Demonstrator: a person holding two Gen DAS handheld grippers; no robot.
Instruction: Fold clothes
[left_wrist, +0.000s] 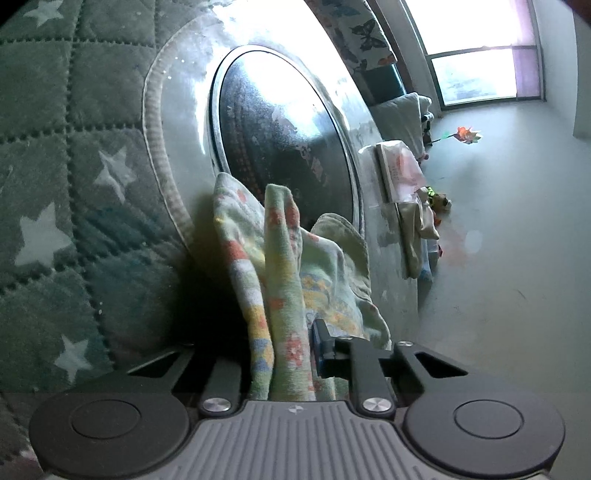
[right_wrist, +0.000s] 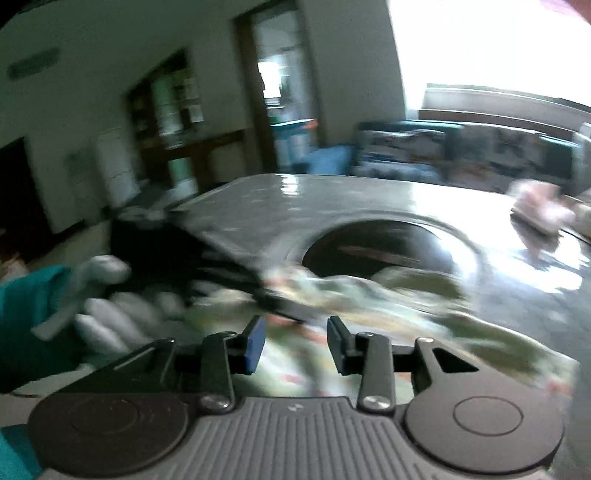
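Observation:
A pale green garment (left_wrist: 284, 266) with orange and yellow prints stands bunched up out of my left gripper (left_wrist: 288, 332), which is shut on it; only the right finger (left_wrist: 321, 347) shows, the other is buried in cloth. It rests on a glossy grey table (left_wrist: 177, 110) against a dark round inset (left_wrist: 280, 122). The right wrist view is blurred: the same garment (right_wrist: 369, 295) lies spread on the table (right_wrist: 295, 199) under my right gripper (right_wrist: 297, 328), which is open with nothing between its pads. The left gripper (right_wrist: 273, 299) is seen held by a white-gloved hand (right_wrist: 107, 295).
A green quilted cover with white stars (left_wrist: 55, 184) lies beside the table. A pink packet (left_wrist: 399, 170) and a beige cloth (left_wrist: 417, 229) sit at the table's far edge, above pale floor (left_wrist: 498, 258). A sofa (right_wrist: 461, 155) and a doorway (right_wrist: 280, 92) stand beyond.

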